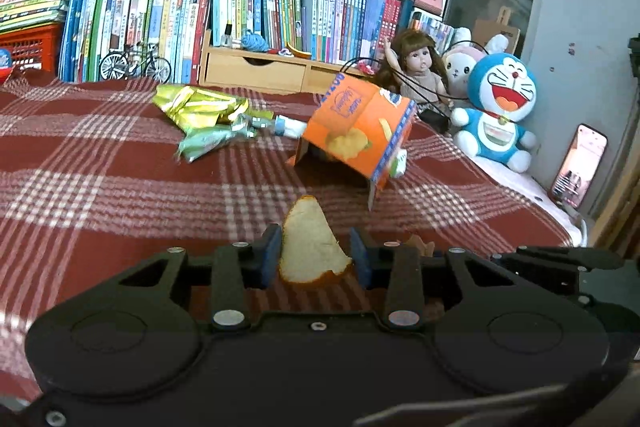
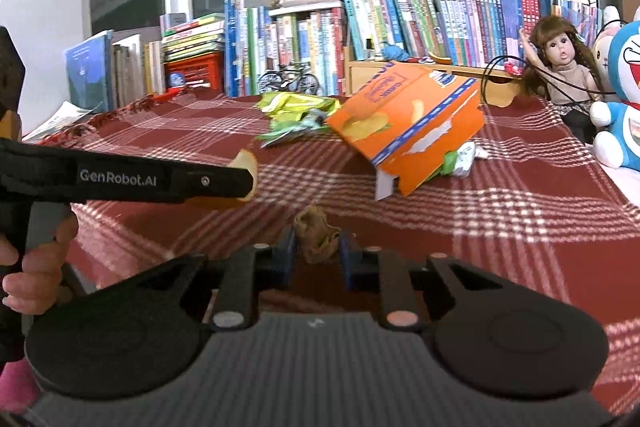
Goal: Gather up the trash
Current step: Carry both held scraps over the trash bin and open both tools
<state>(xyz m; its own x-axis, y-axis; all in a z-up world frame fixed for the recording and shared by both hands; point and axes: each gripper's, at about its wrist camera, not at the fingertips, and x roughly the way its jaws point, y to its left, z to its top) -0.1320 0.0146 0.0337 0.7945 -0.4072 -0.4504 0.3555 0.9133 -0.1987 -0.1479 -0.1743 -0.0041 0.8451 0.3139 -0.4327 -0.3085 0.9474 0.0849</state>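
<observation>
A curved piece of orange peel (image 1: 308,251), pale side up, sits between the blue pads of my left gripper (image 1: 315,233), which is shut on it above the red plaid blanket (image 1: 100,163). In the right wrist view the same left gripper (image 2: 248,183) reaches in from the left, carrying the peel (image 2: 250,163). My right gripper (image 2: 317,239) is shut on a crumpled brown scrap (image 2: 314,223). Farther back lie a torn orange chip box (image 2: 404,123), yellow-green wrappers (image 2: 296,107) and a white-green wrapper (image 2: 464,157) under the box.
A row of books (image 1: 240,7) and a wooden drawer unit (image 1: 256,67) line the back. A doll (image 1: 416,63), a blue cat plush (image 1: 500,103) and a phone (image 1: 580,163) stand at the right. A hand (image 2: 36,267) holds the left gripper's handle.
</observation>
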